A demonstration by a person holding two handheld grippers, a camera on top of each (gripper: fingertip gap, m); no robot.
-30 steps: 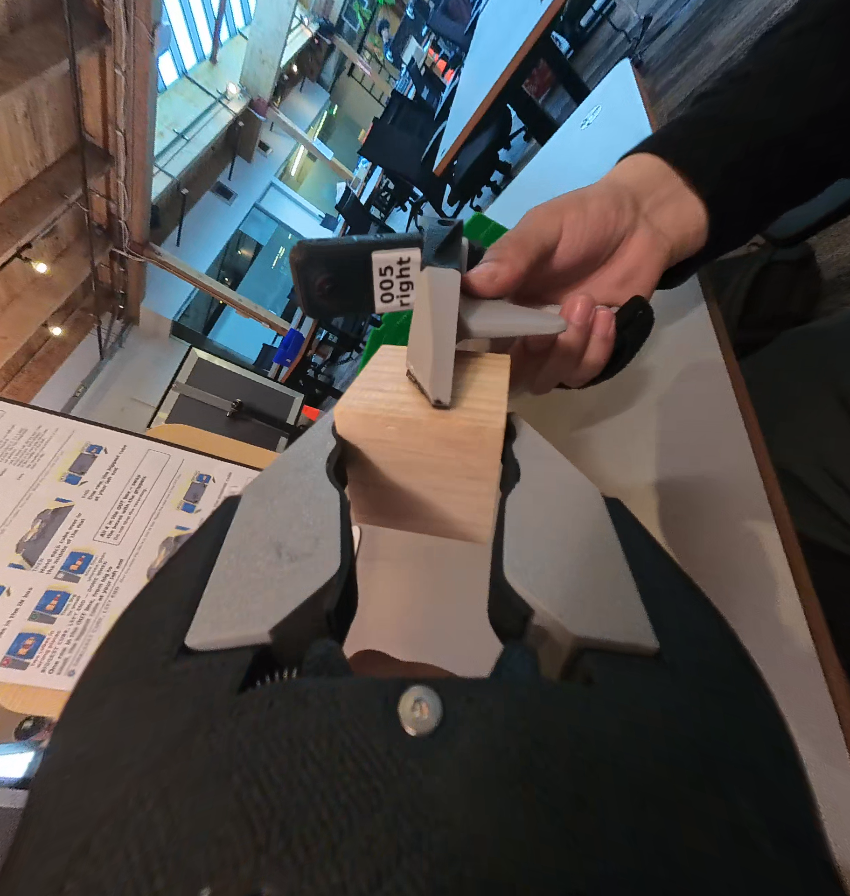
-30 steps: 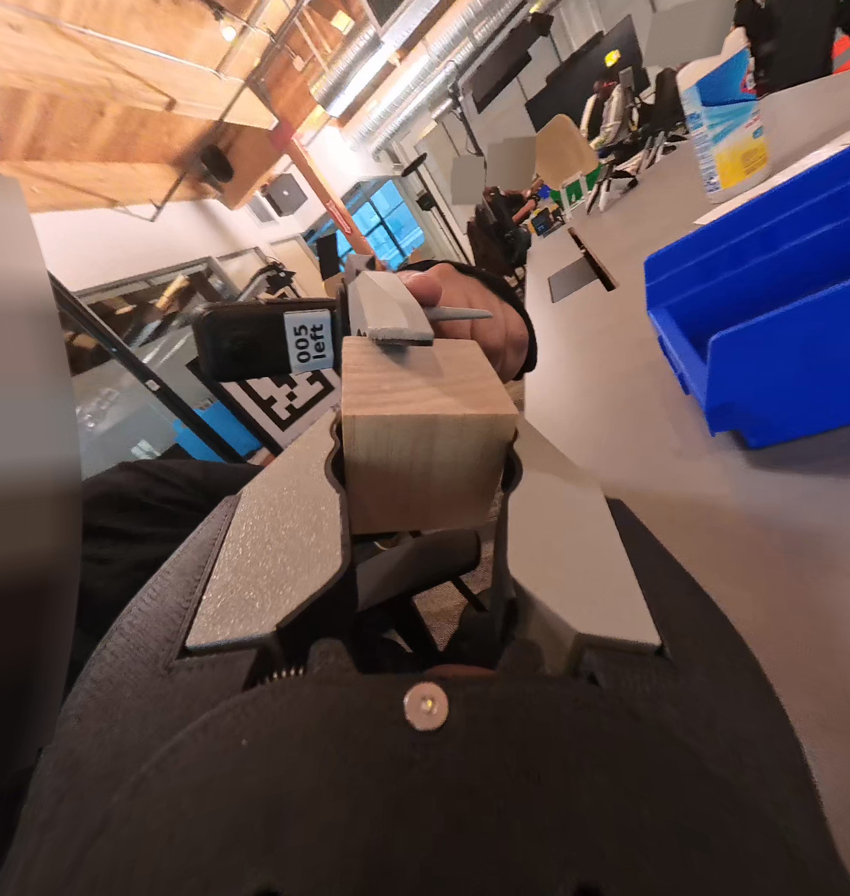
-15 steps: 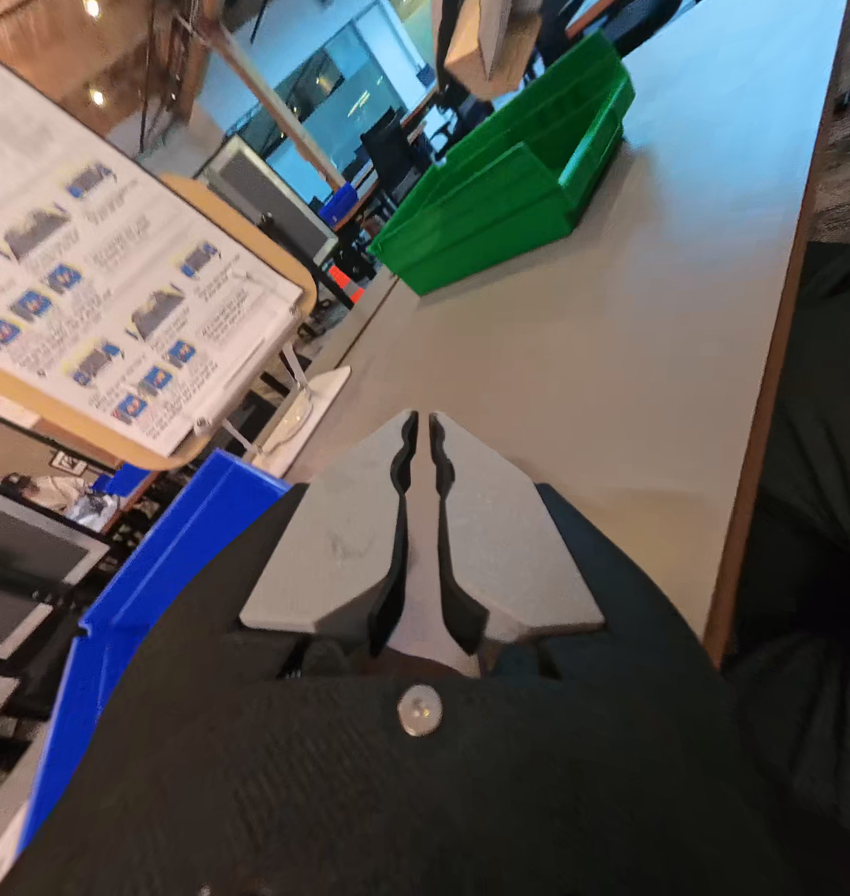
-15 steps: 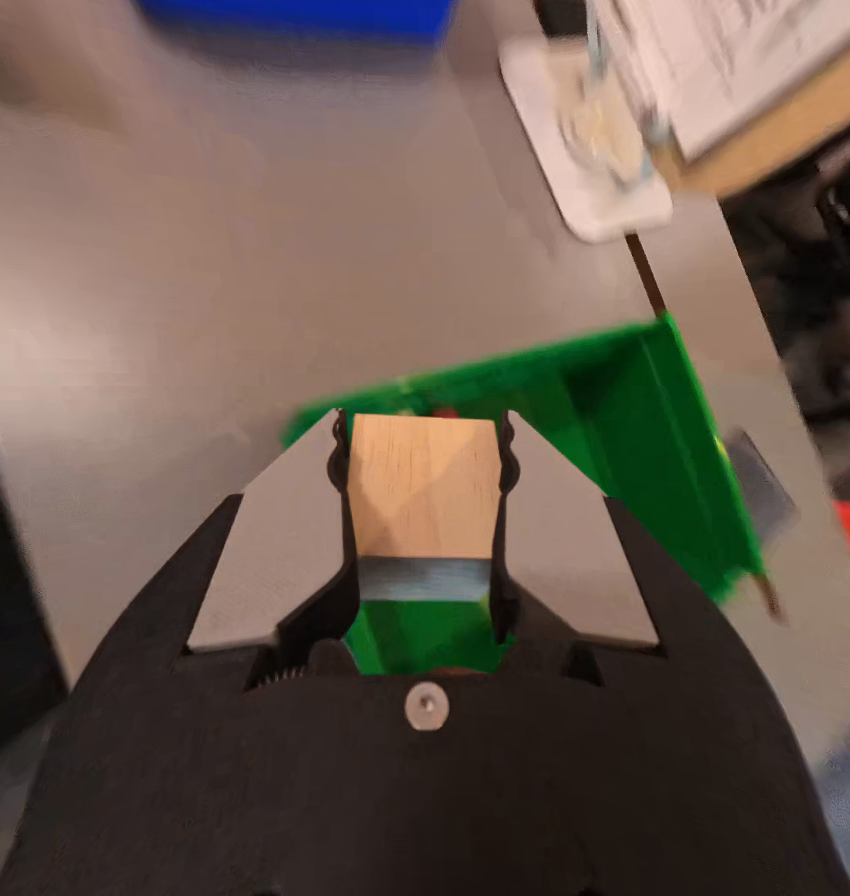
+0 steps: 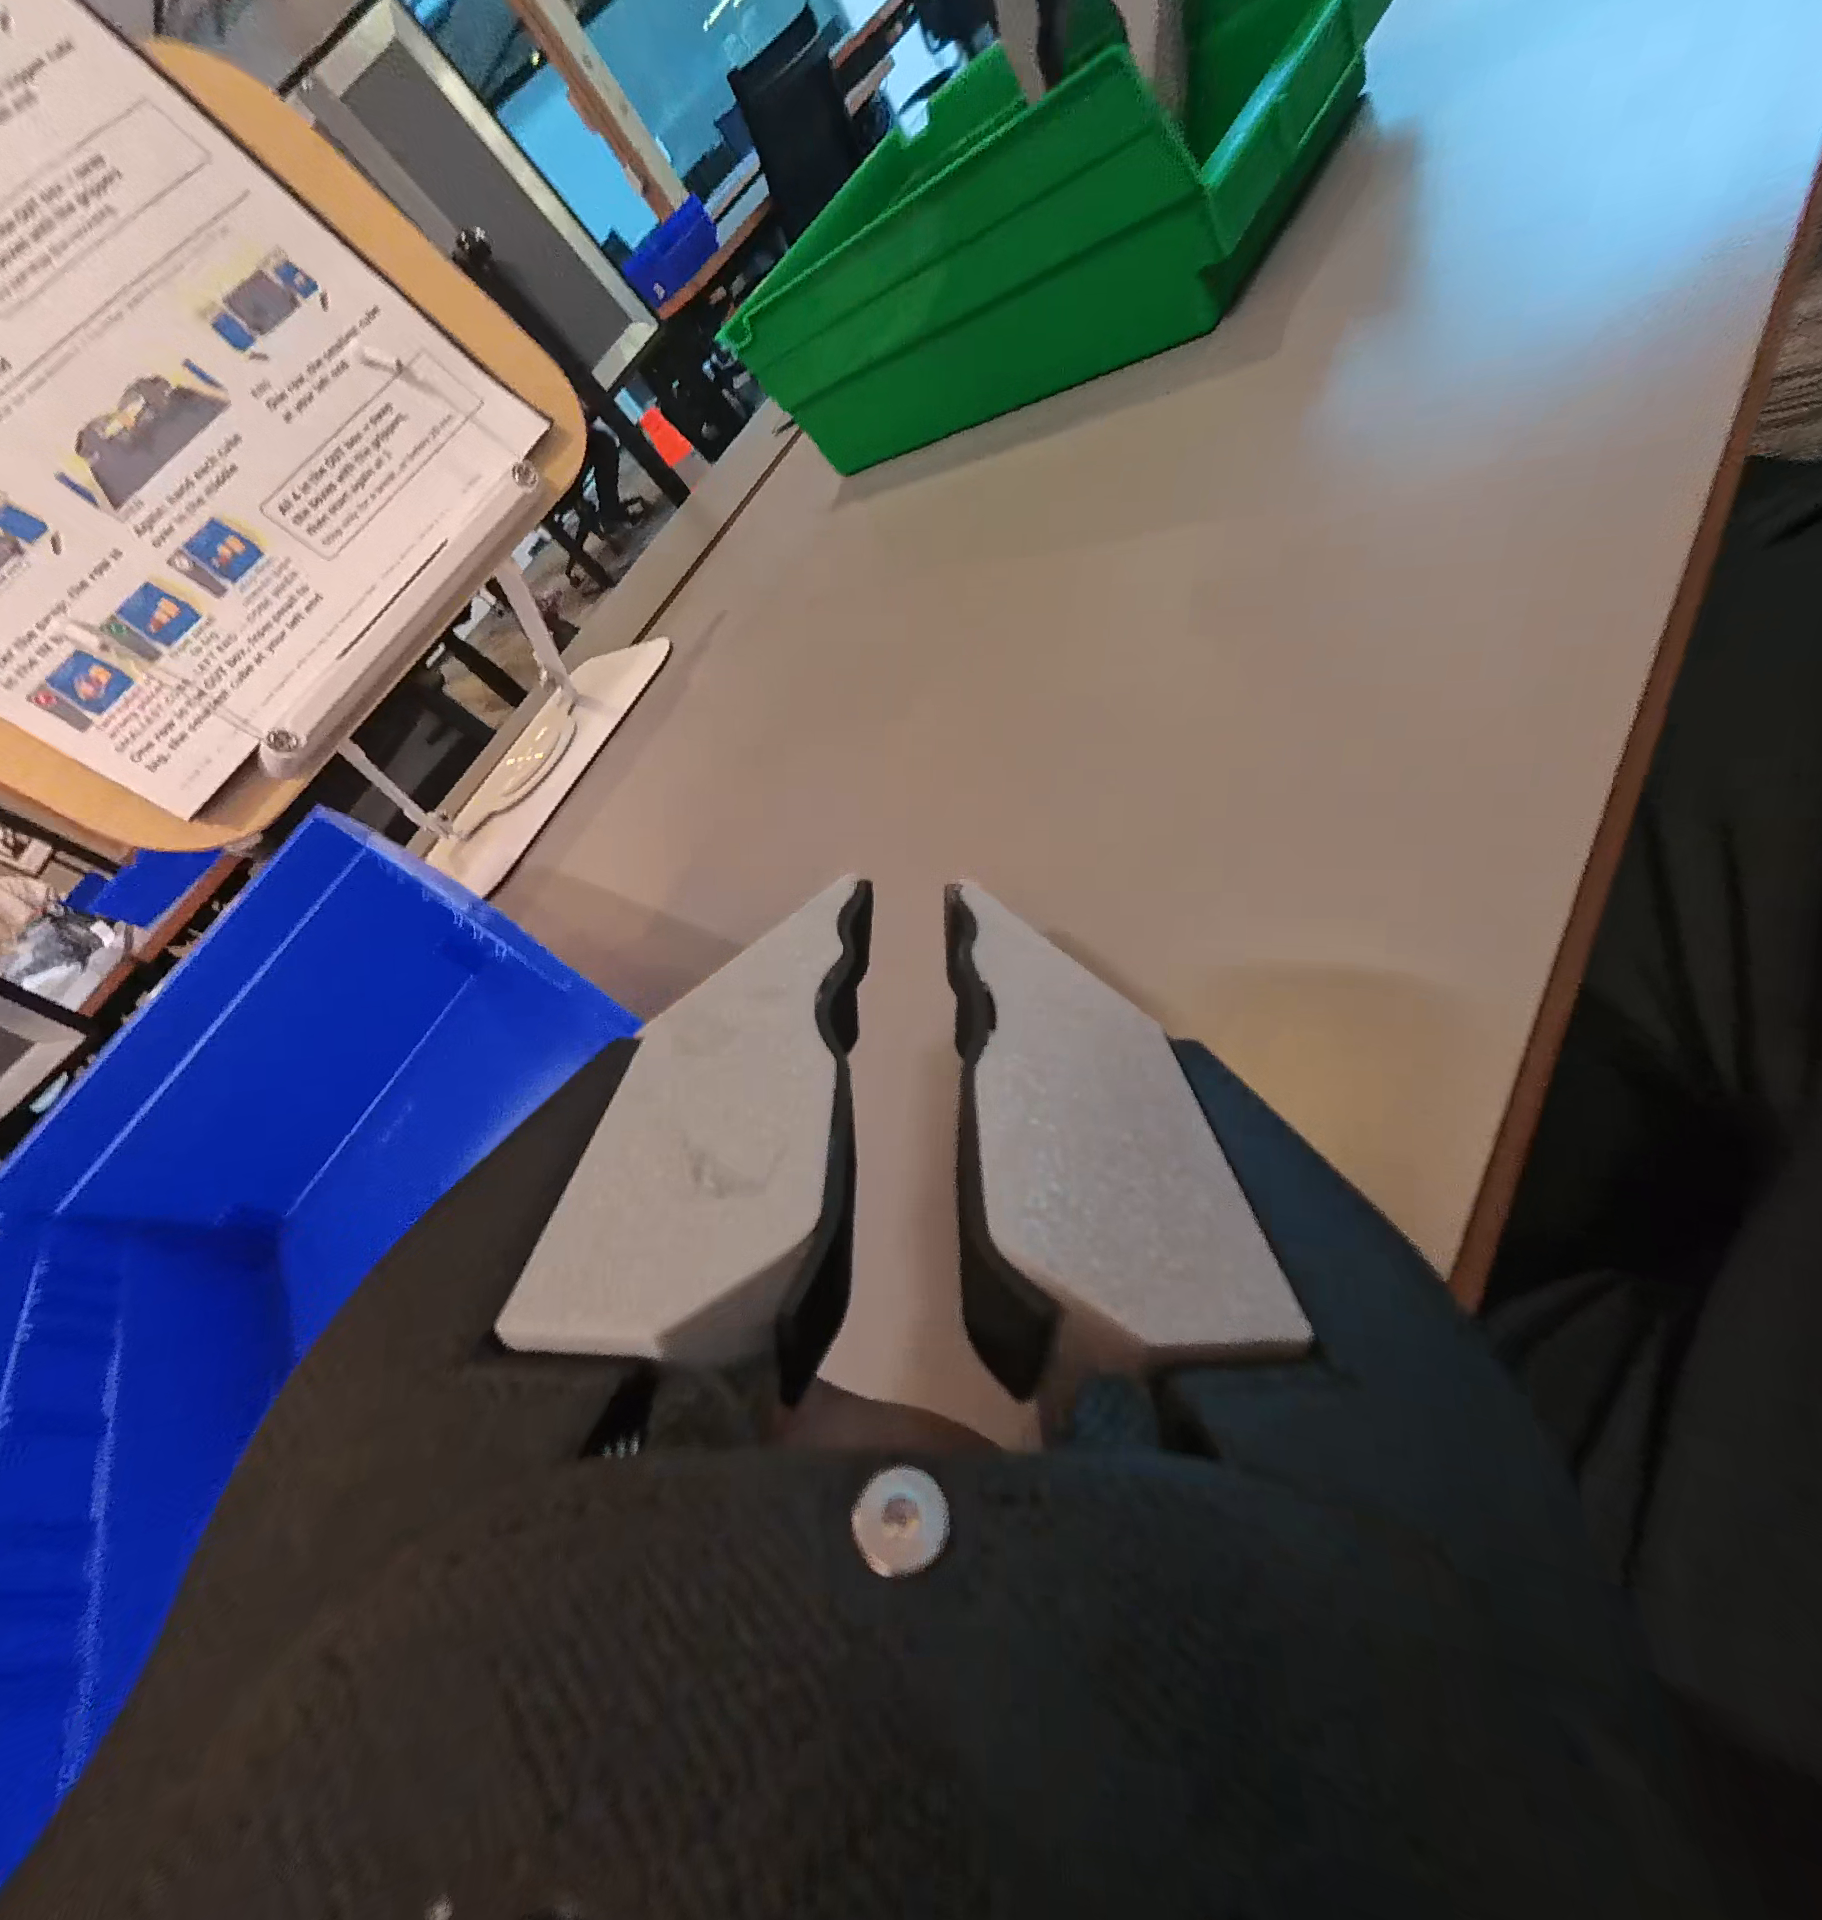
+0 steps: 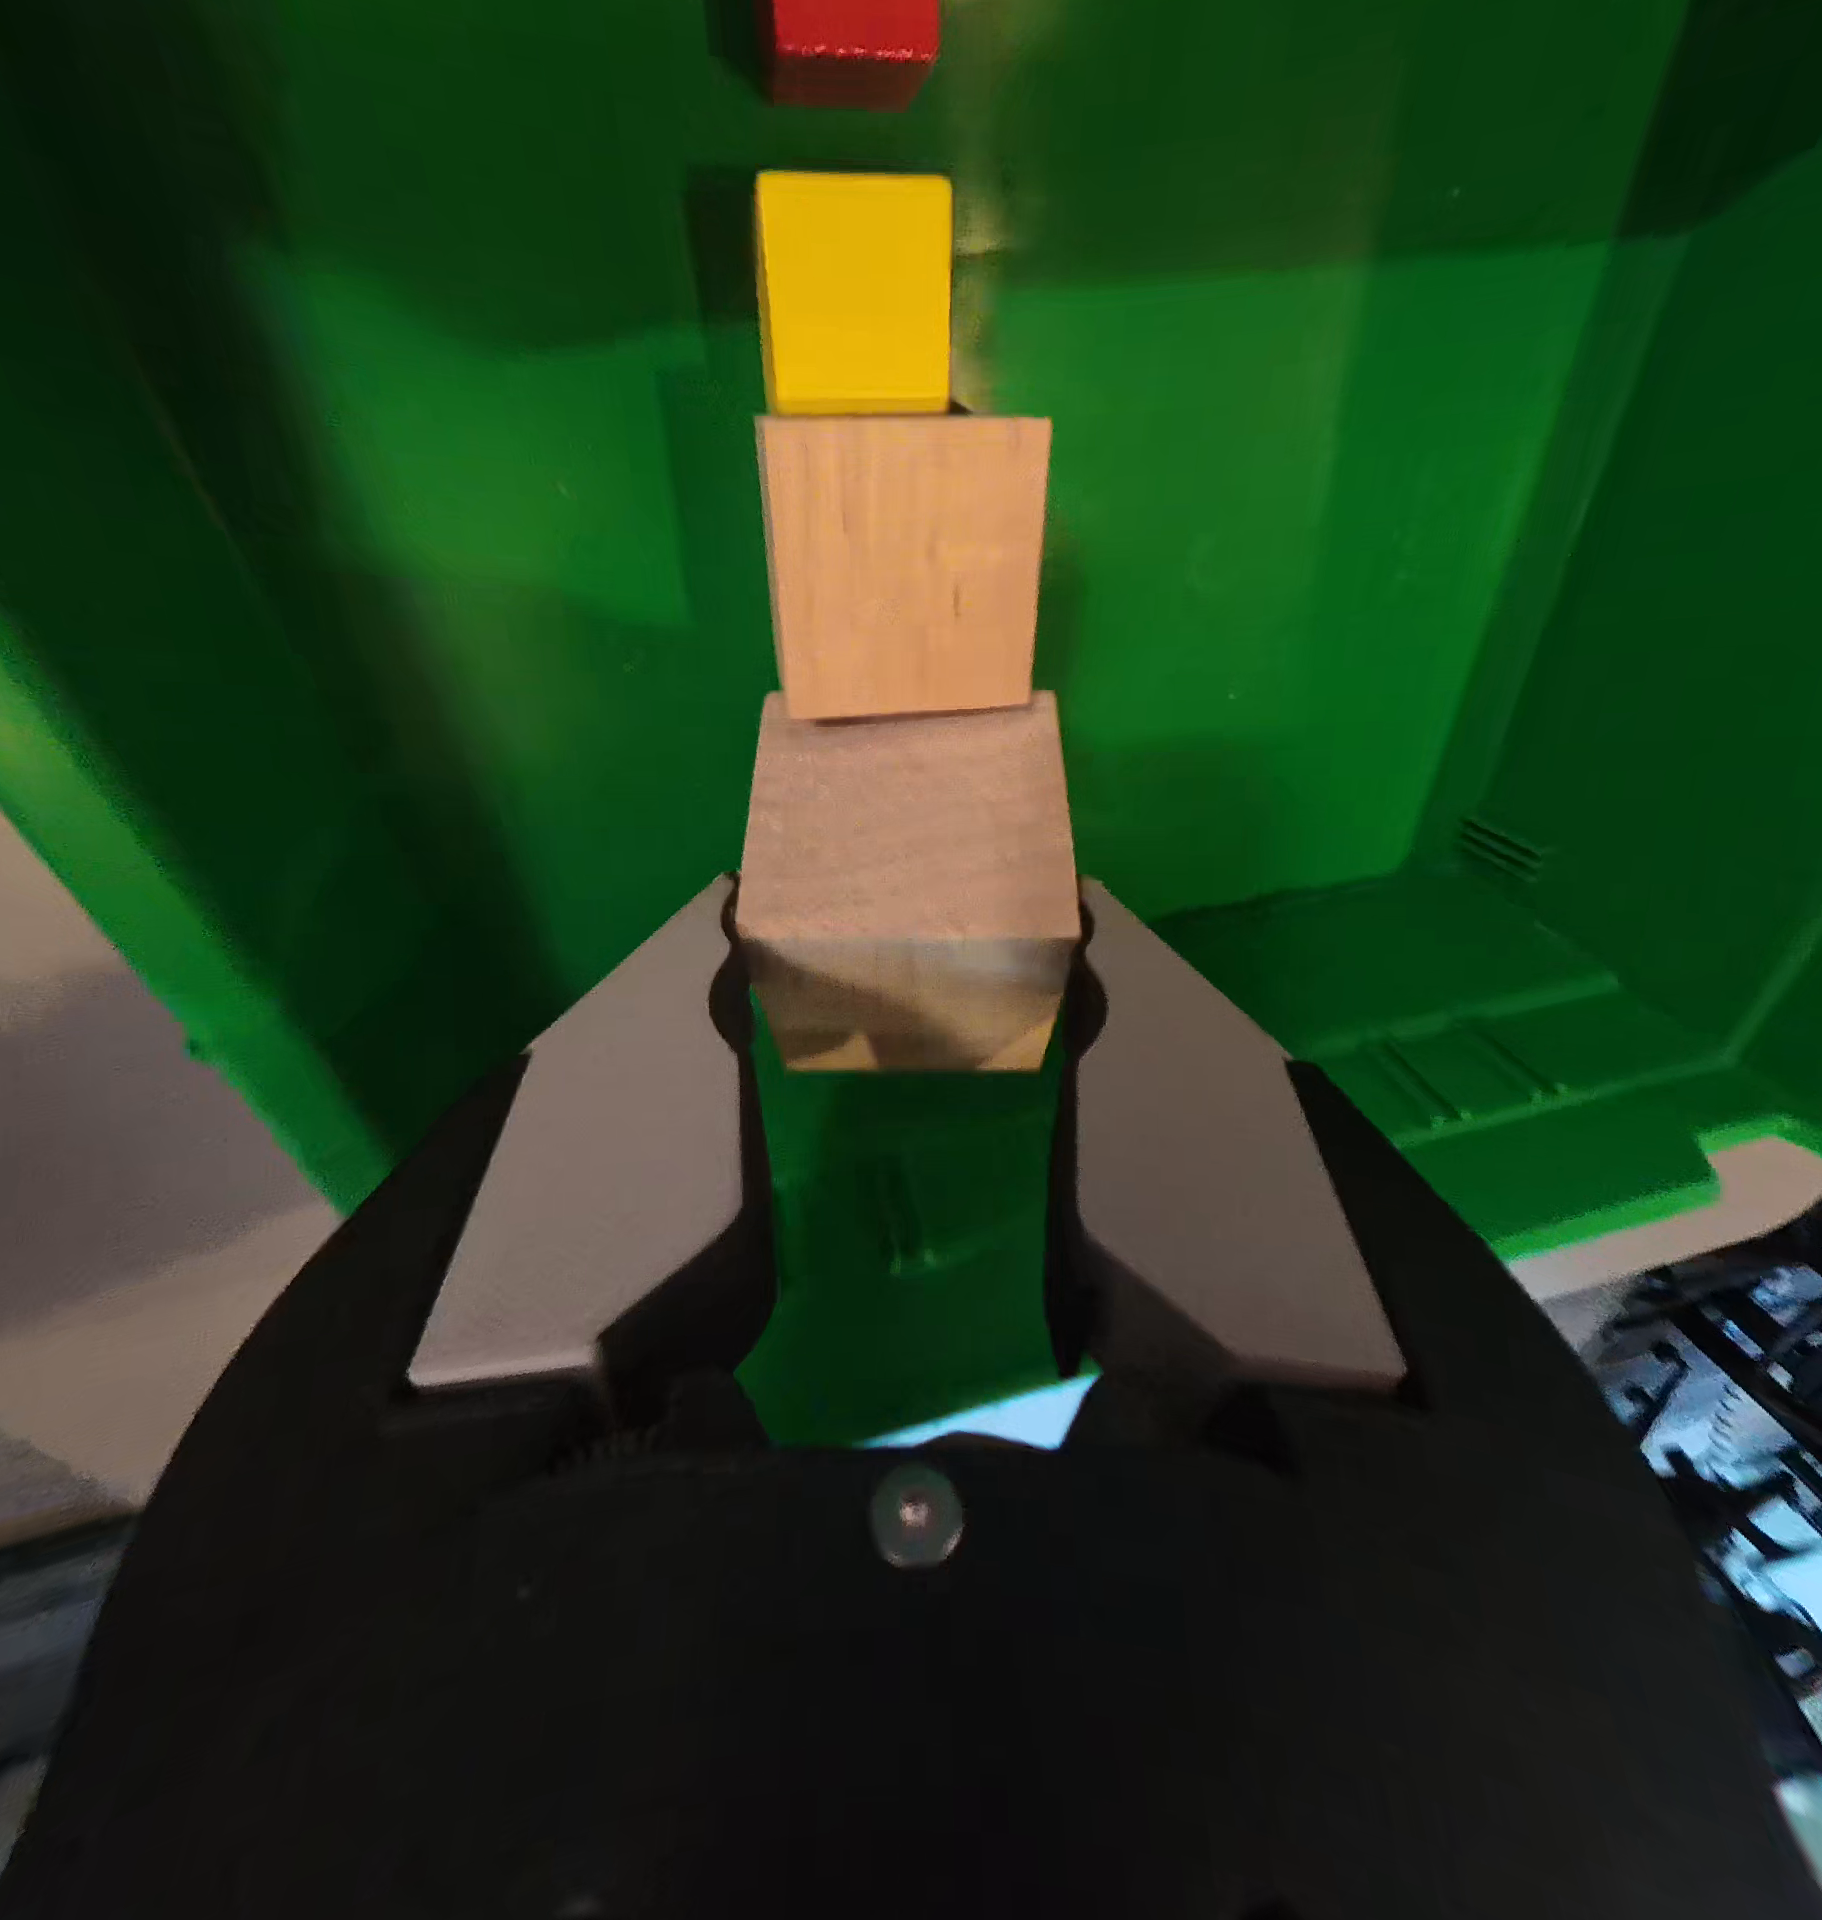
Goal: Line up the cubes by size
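Cubes run in a line inside the green plastic bin (image 6: 1406,520): a red cube (image 6: 847,47) farthest from me, then a yellow cube (image 6: 853,291), then a plain wooden cube (image 6: 905,566). My right gripper (image 6: 907,914) clamps a larger, shaded wooden cube (image 6: 902,862) at the near end, just beside the plain one. My left gripper (image 5: 907,904) grips nothing, its jaws slightly parted above the grey tabletop (image 5: 1146,675), beside a blue plastic bin (image 5: 263,1091).
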